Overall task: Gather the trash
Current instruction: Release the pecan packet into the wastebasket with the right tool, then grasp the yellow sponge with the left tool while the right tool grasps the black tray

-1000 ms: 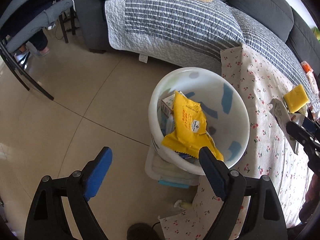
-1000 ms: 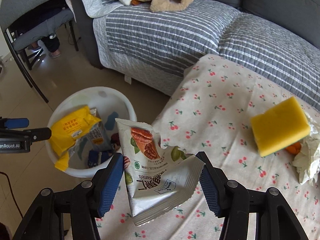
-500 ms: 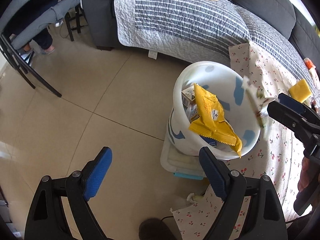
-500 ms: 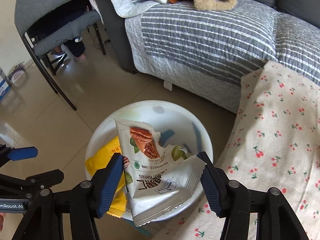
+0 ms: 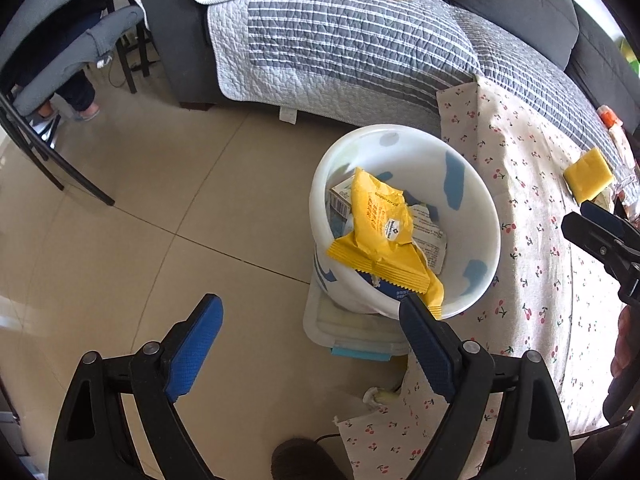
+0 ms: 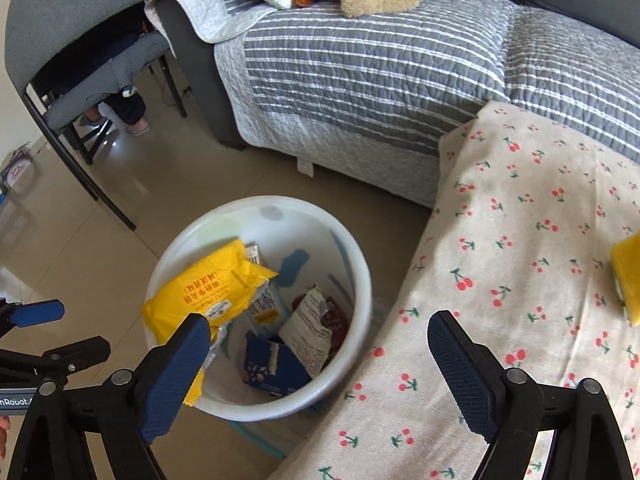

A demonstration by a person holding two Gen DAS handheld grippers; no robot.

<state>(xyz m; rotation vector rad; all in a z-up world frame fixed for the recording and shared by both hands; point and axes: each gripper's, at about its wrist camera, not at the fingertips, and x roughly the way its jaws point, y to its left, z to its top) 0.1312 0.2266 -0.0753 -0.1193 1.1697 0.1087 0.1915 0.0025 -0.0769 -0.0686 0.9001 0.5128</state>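
A white bin stands on the floor beside the cherry-print table. It holds a yellow packet, a white nut snack bag, a blue wrapper and other trash. My right gripper is open and empty above the bin's near rim; it also shows in the left wrist view. My left gripper is open and empty, low over the floor beside the bin.
A yellow sponge and crumpled trash lie on the table. A grey striped sofa stands behind. A grey chair is at the left. A lidded plastic box sits under the bin.
My right gripper carried the nut snack bag from the table over the bin, opened, and the bag dropped into the bin. The left gripper stayed open beside the bin.
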